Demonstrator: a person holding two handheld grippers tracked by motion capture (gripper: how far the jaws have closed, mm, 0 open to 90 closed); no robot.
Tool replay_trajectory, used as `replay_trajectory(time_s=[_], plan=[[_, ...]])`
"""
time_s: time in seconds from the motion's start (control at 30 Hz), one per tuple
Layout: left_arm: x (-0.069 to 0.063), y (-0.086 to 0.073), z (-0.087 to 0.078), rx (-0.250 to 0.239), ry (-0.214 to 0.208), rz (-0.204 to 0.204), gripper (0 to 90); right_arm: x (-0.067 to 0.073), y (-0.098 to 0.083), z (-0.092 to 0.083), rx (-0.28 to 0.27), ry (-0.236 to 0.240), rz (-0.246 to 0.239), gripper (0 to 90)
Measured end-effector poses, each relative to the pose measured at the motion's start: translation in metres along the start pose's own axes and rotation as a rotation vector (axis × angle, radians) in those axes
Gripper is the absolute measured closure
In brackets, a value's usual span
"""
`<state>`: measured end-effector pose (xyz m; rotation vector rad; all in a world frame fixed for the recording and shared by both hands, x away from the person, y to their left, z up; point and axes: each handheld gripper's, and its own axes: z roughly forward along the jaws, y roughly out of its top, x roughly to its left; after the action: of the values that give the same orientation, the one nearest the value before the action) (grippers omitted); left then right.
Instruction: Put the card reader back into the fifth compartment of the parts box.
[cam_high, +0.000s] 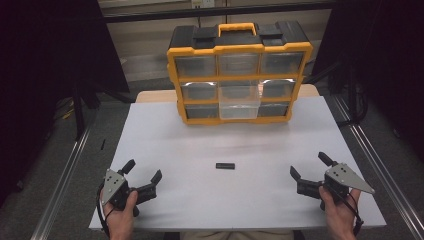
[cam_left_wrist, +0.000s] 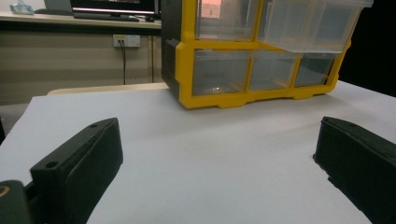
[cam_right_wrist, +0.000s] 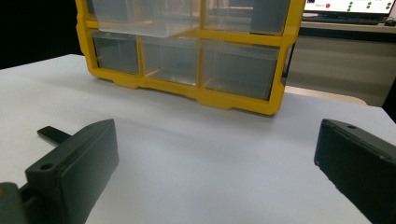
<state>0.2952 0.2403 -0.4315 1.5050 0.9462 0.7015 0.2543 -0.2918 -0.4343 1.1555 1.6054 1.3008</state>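
Near the person, both claws rest low at the near edge of the white table (cam_high: 165, 135). The left claw (cam_high: 144, 178) has its jaws wide apart and nothing between them; the right claw (cam_high: 309, 167) is also spread wide and empty.

Between them, a little farther on the table, lies the small black bar (cam_high: 225, 166), well apart from both claws. It seems light, stiff and hard, probably plastic, and smooth enough to slip. I judge the best hold is across its short width at the middle, with the jaws coming from above. It is flat, dark and oblong, lying left to right.

At the far side stands the yellow organizer (cam_high: 239, 49), with one clear drawer (cam_high: 240, 102) in the middle pulled out towards the person.
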Motion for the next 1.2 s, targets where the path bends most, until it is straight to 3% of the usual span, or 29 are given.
replay_trajectory(time_s=[0.17,0.33,0.43,0.83,0.97,1.2], plan=[[0.001,0.001,0.000,0.001,0.008,-0.009,1.1,0.000,-0.001,0.000,0.011,0.023,0.010,0.0],[-0.001,0.002,0.003,-0.025,-0.024,-0.015,0.9,0.000,-0.002,0.001,0.014,0.041,0.022,0.0],[-0.002,0.001,0.004,-0.016,-0.027,-0.022,0.9,0.001,-0.002,0.004,0.018,0.048,0.013,0.0],[-0.002,0.000,-0.001,-0.004,-0.022,-0.016,0.9,0.011,0.000,0.015,0.038,0.121,0.025,2.1],[-0.003,-0.003,-0.002,0.004,-0.001,-0.012,0.9,0.015,0.001,0.020,0.049,0.143,0.013,1.7],[-0.004,-0.003,-0.001,0.008,-0.004,-0.020,0.9,0.026,0.003,0.030,0.090,0.210,0.009,1.8]])
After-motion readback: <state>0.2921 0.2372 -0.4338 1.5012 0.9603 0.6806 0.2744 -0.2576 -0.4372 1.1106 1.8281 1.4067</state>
